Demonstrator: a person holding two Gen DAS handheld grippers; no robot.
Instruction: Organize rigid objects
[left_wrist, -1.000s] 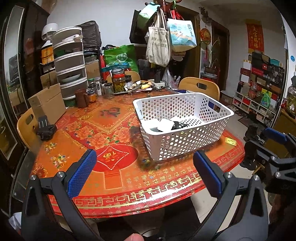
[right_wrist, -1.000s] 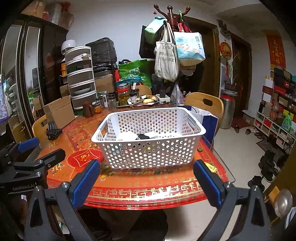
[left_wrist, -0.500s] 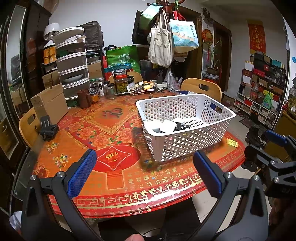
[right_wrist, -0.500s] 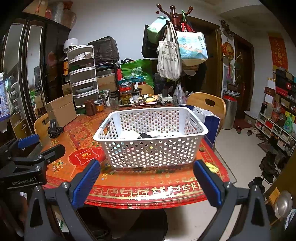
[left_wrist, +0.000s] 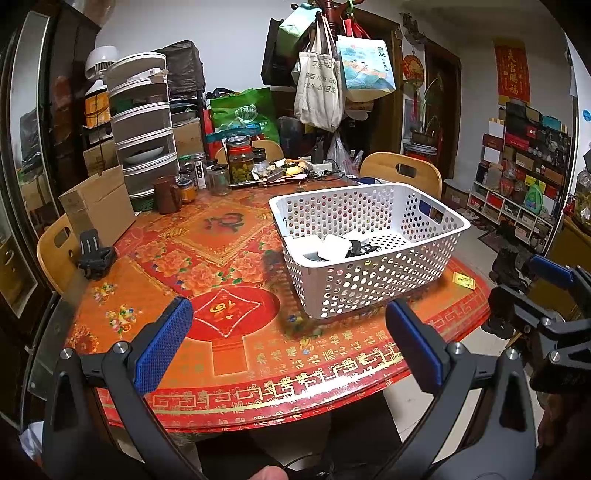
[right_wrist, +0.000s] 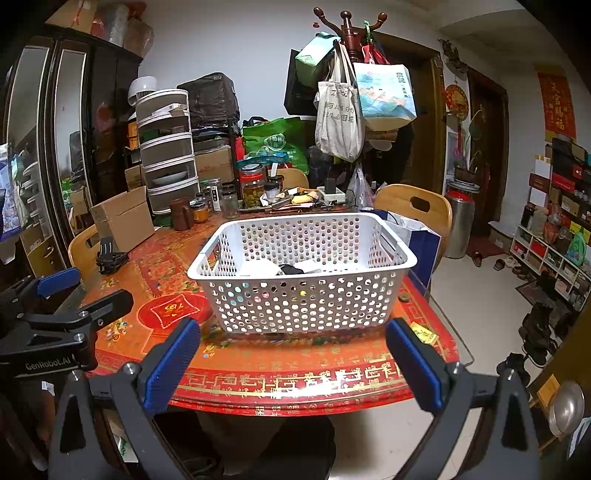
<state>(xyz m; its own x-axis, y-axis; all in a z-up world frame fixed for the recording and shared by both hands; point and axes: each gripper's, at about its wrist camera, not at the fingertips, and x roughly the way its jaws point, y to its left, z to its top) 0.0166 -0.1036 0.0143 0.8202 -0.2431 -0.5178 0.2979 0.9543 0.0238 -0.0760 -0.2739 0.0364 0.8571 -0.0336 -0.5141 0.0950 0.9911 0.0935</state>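
Since both grippers hang back off the near edge of the table (right_wrist: 295, 380), nothing is in contact yet, and the risks lie in the approach. Table: round, red and gold patterned top, crowded along the far side with jars, a brown mug and a cardboard box (left_wrist: 98, 205). A wide sweep from the left could knock that box or the black clamp (left_wrist: 94, 254) sitting near the left rim.

Basket (right_wrist: 301, 275): white, perforated, standing toward the right front of the table, apart from both tools. It already holds a few white and black items (left_wrist: 334, 245), bunched in the left end; what they are is too small to tell. Its right side sits near the table edge, so a push from the left might slide it off.

Left gripper (left_wrist: 288, 347): jaws spread wide, holding nothing. Right gripper (right_wrist: 293, 363): same, wide apart, nothing held. The 2 tools sit just beside each other, so reaching together risks a clash.

Small yellow packet (right_wrist: 424, 332) lies flat by the right front edge; flat things pinch badly and may skid off.
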